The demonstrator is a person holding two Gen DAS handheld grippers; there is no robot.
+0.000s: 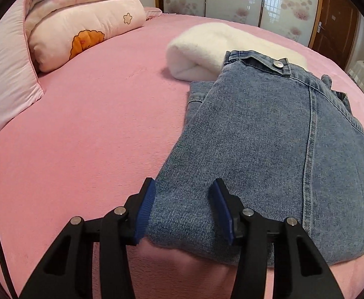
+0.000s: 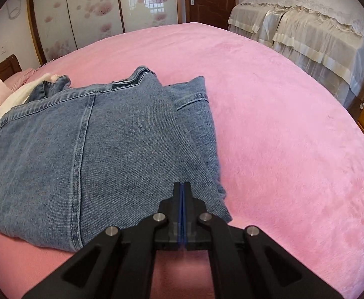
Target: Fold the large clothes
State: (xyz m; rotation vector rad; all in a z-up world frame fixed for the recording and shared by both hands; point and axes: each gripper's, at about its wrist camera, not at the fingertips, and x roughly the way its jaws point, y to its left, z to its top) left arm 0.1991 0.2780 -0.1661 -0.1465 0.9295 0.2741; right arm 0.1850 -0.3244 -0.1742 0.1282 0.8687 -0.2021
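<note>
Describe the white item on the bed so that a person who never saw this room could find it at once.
Start from the bed's pink sheet. On it lie the folded blue jeans. The white fleecy roll sits just beyond their waistband, partly under it. It is the only plain white, fluffy thing; the pillows nearby are pink with printed flowers.

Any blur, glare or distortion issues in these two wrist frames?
Left wrist: sharp, strong fisheye bowing the bed, dark vignette corners, soft shadow under the jeans. Right wrist: equally sharp and bowed, bright window reflection on the wardrobe panels, no harsh glare.
</note>
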